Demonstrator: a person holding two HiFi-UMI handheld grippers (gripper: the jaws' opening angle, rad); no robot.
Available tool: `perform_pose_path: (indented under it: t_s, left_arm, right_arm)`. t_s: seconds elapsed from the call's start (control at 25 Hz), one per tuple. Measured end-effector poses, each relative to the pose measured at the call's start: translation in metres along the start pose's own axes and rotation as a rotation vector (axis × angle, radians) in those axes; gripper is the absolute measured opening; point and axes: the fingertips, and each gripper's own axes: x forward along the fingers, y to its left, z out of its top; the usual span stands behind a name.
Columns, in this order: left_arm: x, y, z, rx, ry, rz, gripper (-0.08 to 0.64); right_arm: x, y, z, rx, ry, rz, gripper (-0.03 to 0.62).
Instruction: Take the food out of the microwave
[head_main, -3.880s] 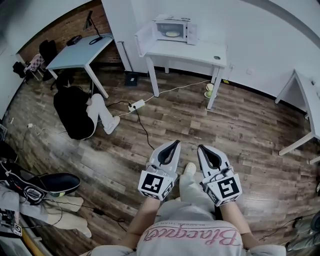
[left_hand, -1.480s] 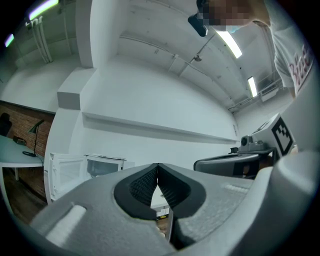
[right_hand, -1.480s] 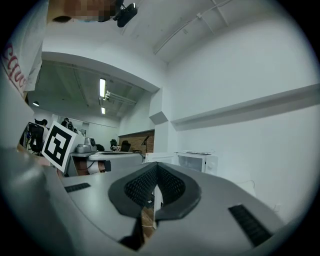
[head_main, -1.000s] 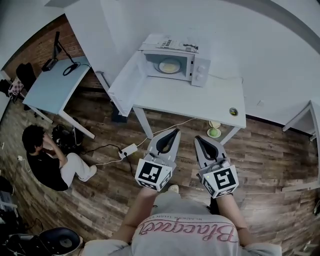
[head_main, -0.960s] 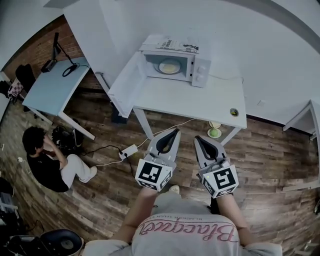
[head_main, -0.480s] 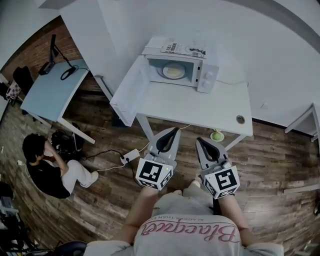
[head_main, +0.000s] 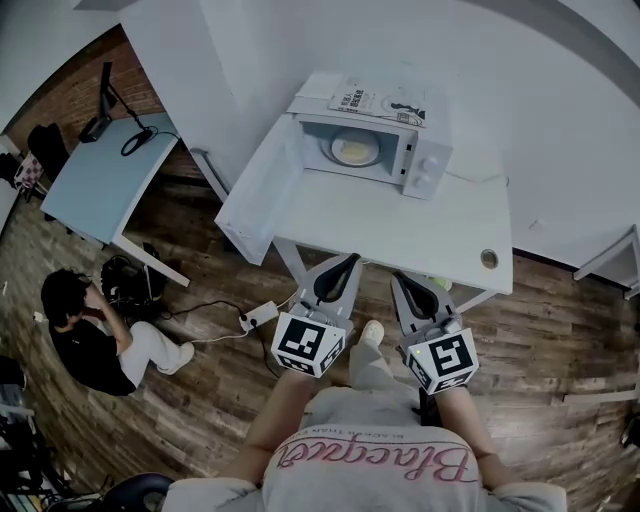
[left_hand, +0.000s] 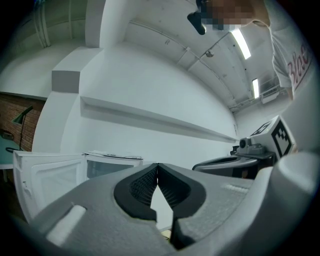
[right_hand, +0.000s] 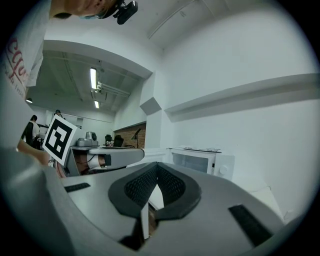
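- The white table (head_main: 400, 228) stands against the wall.
- The microwave (head_main: 425, 168) sits on it, with its door (head_main: 262, 195) swung wide open.
- The left gripper (head_main: 348, 260) and right gripper (head_main: 399, 279), both clenched and empty, hover at the table's near edge.
- The food (head_main: 354, 150) lies inside the microwave.

Pink script across the person's shirt (head_main: 375, 468), seen upside down, begins "Bla"; remainder uncertain. Booklet (head_main: 385, 102) on the microwave (head_main: 425, 170) carries print, too small to read.

A person (head_main: 85, 340) sits on the wooden floor (head_main: 560, 330) near a blue table (head_main: 100, 175). A white plug strip (head_main: 258, 317) lies close by.
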Motion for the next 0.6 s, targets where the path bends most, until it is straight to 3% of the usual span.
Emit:
perform_pose_path:
  t_s: [0.28,0.6]
  left_arm:
    - [0.058,0.043,-0.016,-0.001,0.036,0.03,0.008]
    - [0.127,0.09,-0.03,-0.071,0.076,0.076,0.008]
  right_arm:
    - [0.055,-0.044,-0.002,0.004,-0.003,0.02,0.009]
    - [0.114,-0.104,-0.005,0.025,0.01,0.036,0.009]
